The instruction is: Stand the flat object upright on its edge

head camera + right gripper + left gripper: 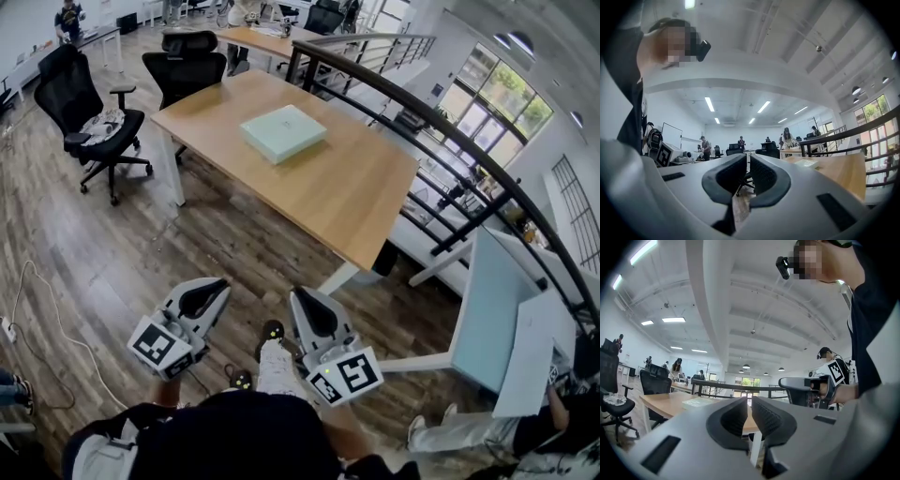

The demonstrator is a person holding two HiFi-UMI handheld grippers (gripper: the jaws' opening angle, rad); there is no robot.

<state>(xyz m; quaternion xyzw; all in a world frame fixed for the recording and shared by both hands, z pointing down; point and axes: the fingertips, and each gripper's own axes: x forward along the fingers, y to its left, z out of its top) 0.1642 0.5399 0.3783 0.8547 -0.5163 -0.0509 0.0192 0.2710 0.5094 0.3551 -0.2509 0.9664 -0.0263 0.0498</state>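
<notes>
The flat object is a pale green box (283, 132) lying flat near the middle of a wooden table (356, 202). Both grippers are held low, close to my body and well short of the table. My left gripper (208, 286) is shut with nothing in it, and so is my right gripper (309, 302). In the left gripper view the closed jaws (749, 404) point toward the table, with the box (697, 402) far off to the left. In the right gripper view the closed jaws (748, 161) face the room, and the box (806, 163) lies on the tabletop at the right.
Two black office chairs (89, 103) (185, 66) stand at the table's left and far side. A dark railing (422, 112) runs behind the table. A cable (47, 319) trails over the wood floor at the left. A pale teal panel (497, 319) stands at the right. People work at distant desks.
</notes>
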